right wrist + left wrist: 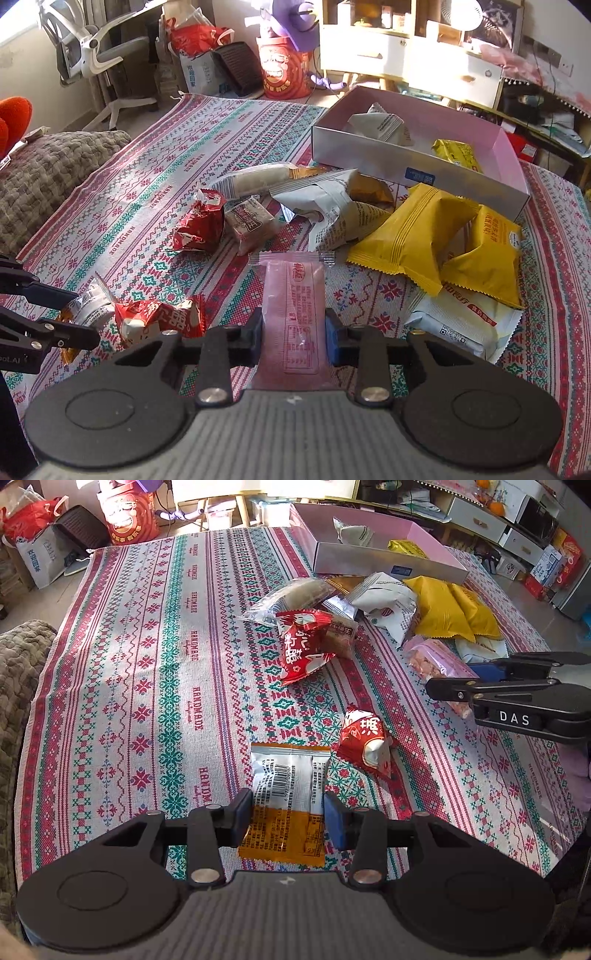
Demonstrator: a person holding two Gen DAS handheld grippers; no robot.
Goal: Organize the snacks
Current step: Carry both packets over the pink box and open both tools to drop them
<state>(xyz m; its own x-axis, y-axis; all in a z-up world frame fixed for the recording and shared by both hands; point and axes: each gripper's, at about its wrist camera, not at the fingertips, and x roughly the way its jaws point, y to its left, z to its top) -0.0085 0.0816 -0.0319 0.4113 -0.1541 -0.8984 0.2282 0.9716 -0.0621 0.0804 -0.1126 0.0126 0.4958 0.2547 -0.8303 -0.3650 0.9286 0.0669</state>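
Left wrist view shows the left gripper (288, 818) pinching a flat silver-and-orange foil snack packet (286, 794) by its two long edges. The packet's long axis runs straight ahead along the fingers, silver barcode end pointing away toward the shallow pink-lined cardboard box (373, 563), orange end back toward the camera. It sits over the red, green and white patterned woven tablecloth (147, 686), well short of the box.

Just beside the packet's far right corner lies a small red crinkled candy wrapper (364, 742). Nearer the box, a second red wrapper (301, 646) lies at the front of a heap of white and yellow pouches (439, 609) that reaches the box's front wall.

Right wrist view has the right gripper (293, 334) pressed onto a slim pink translucent snack sachet (293, 317), fingers against its long sides. The sachet likewise lies lengthwise along the fingers, its sealed clear end pointing toward the box (369, 155), with the yellow pouches (413, 236) between it and the box. Inside the box rest a white pouch (380, 125) and a yellow one (456, 153).
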